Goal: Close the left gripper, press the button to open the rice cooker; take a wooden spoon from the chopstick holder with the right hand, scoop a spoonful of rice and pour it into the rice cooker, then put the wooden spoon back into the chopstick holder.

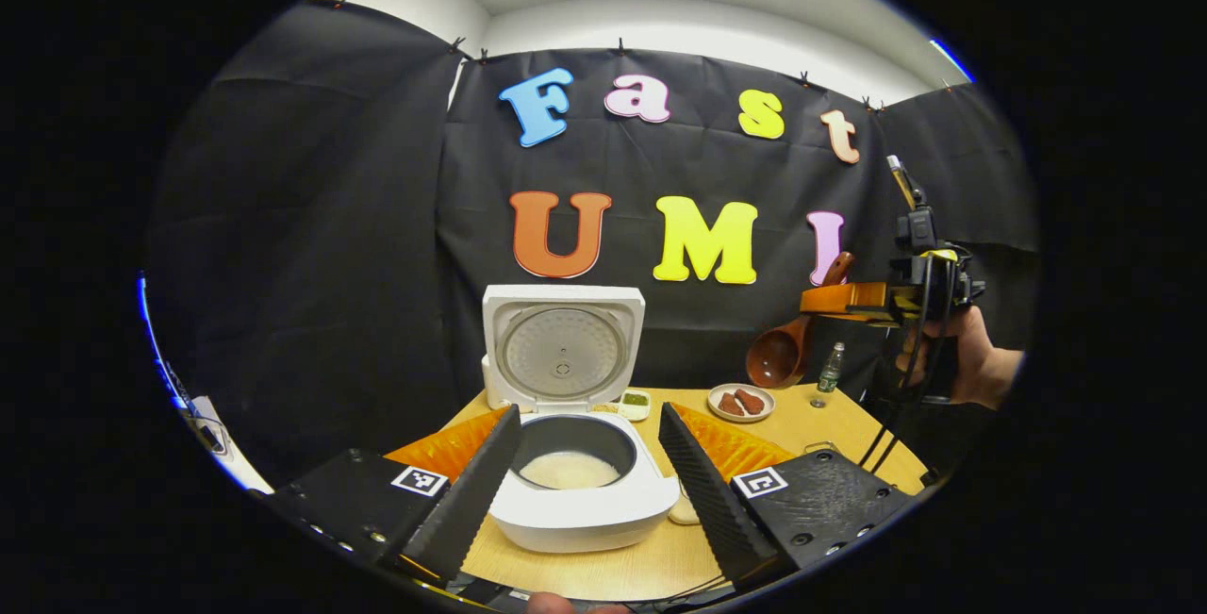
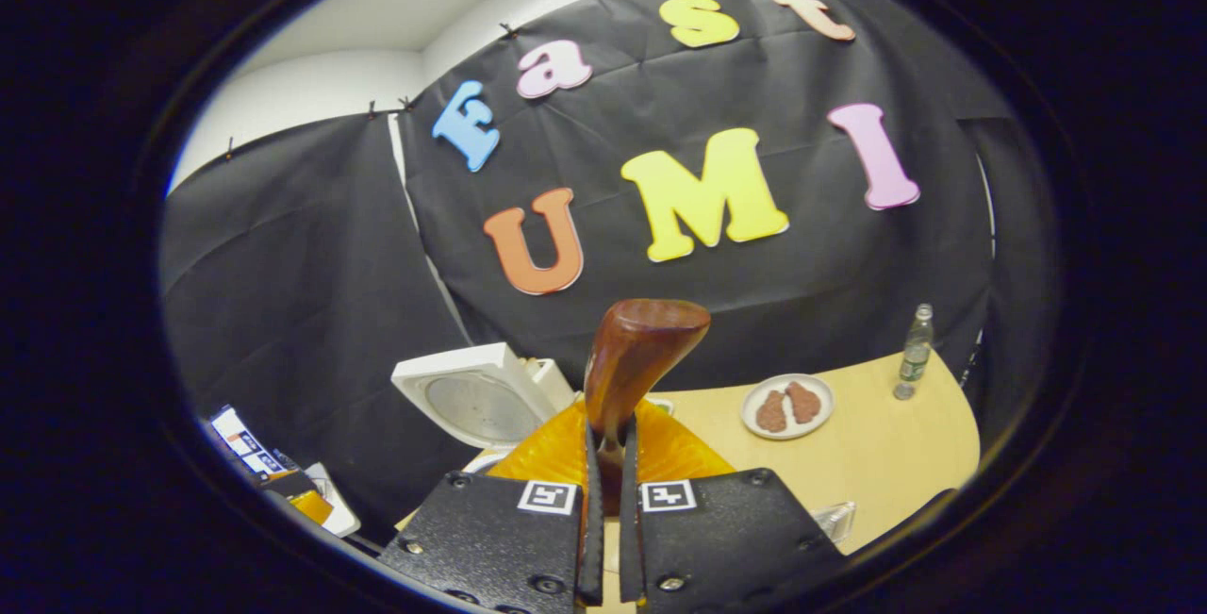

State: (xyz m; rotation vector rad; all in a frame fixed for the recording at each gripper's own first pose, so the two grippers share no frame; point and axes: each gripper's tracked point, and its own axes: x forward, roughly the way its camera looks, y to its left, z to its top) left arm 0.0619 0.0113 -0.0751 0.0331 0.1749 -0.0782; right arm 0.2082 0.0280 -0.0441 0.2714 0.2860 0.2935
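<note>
Right claw [image 2: 608, 463] clenched on the wooden spoon [image 2: 634, 359], both fingers pinching the neck just below the bowl; seen from the left gripper view, spoon bowl [image 1: 778, 355] hanging low and tilted, held high above the table's right side by a hand [image 1: 971, 364]. Left claw [image 1: 589, 482] released, fingers wide apart, framing the rice cooker [image 1: 580, 491] near the table's front edge. Lid [image 1: 563, 345] up, white rice visible in the inner pot. Cannot tell whether the spoon carries rice.

Risks, as judged from here:
- Narrow pinch on a smooth, rounded neck: likely to twist or slip if swung quickly, dropping the spoon or spilling any load.
- Upright lid standing at the cooker's back: could be clipped by the spoon on a high approach from the right.
- Left claw's spread fingers flanking the pot: crowding the pouring path from either side.

Around:
- Plate [image 1: 741, 403] with two brown pieces, toward the table's back right.
- Small dish [image 1: 634, 402] of something green just right of the lid's base.
- Bottle [image 1: 829, 374] near the table's right back edge, under the spoon's line of travel; easily toppled by a low pass.

Chopstick holder not made out.
</note>
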